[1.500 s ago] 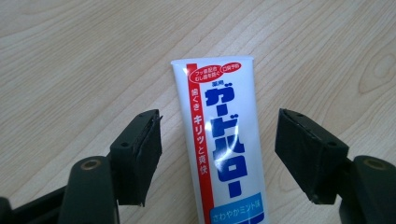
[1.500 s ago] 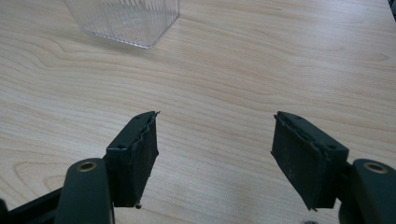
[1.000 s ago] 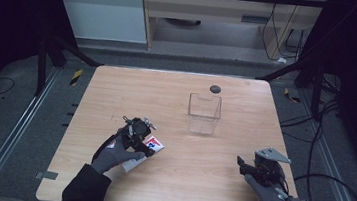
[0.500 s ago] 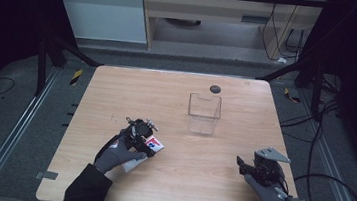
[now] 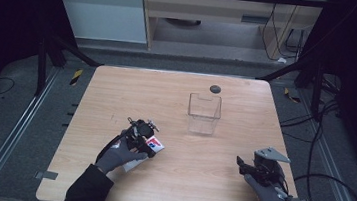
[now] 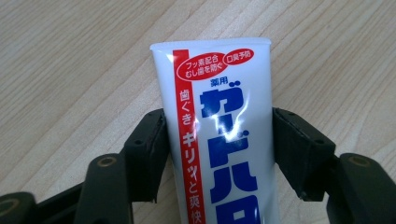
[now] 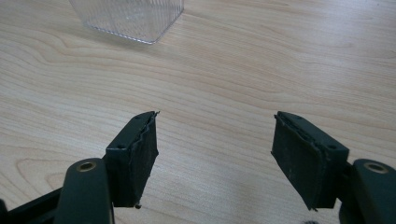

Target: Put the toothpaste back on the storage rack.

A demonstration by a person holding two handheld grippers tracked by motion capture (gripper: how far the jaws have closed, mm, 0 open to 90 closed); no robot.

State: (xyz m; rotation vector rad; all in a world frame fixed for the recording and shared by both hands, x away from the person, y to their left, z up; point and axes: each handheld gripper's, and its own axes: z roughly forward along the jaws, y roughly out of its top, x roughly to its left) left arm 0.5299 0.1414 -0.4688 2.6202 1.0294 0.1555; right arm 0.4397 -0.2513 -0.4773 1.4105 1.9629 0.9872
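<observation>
A white toothpaste tube (image 6: 224, 130) with red and blue print lies flat on the wooden table (image 5: 173, 180), at the left front (image 5: 154, 145). My left gripper (image 6: 218, 135) straddles it, its jaws have just been closing, and the pads (image 6: 147, 149) now meet both long edges of the tube. In the high view the left gripper (image 5: 146, 142) sits under a gloved hand. My right gripper (image 7: 215, 149) stands open over bare wood near the front right (image 5: 241, 165), with nothing between its jaws.
A clear ribbed plastic box (image 5: 204, 112) stands upright at mid-table, and its corner shows ahead of the right gripper (image 7: 130, 16). A small black disc (image 5: 215, 89) lies behind it. Cables trail on the floor to the right.
</observation>
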